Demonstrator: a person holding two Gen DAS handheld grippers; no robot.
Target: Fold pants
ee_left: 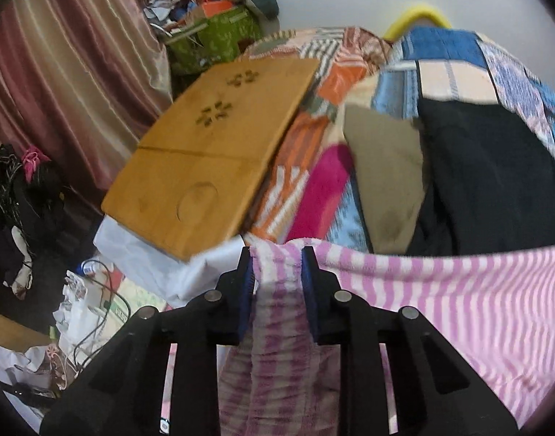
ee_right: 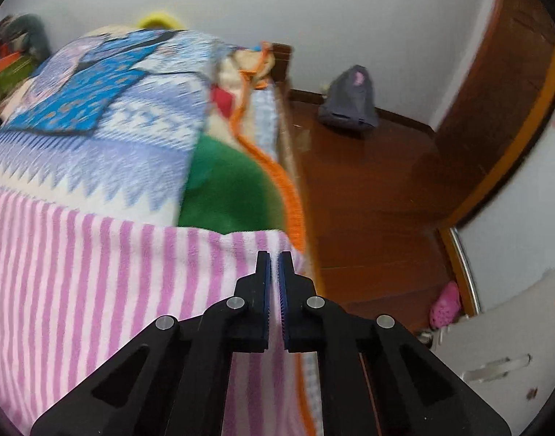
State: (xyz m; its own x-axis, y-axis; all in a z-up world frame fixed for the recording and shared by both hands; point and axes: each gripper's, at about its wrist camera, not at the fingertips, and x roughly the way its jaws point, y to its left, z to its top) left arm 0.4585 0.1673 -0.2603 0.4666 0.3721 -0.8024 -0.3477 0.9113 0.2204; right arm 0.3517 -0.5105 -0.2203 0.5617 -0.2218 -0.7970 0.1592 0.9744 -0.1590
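Your left claw (ee_left: 277, 254) pinches a bunched fold of the striped pants (ee_left: 441, 290) — your right claw (ee_right: 274, 258) clamps their edge. The pants lie on the bed (ee_right: 113, 127), just beside the wooden tray (ee_left: 212, 145).

My left gripper (ee_left: 277, 254) sits at the bottom centre of the frame, its blue pads pinched on a bunched fold of the pink-and-white striped pants (ee_left: 459, 309). The rest of the fabric stretches toward the lower right. Above it I see a patchwork blanket (ee_left: 459, 72) with a black garment (ee_left: 495, 181) at right and an olive-brown one (ee_left: 386, 167) just beside it. A wooden lap tray (ee_left: 212, 145) lies left of centre. Pinkish curtains (ee_left: 66, 65) fill the upper left.
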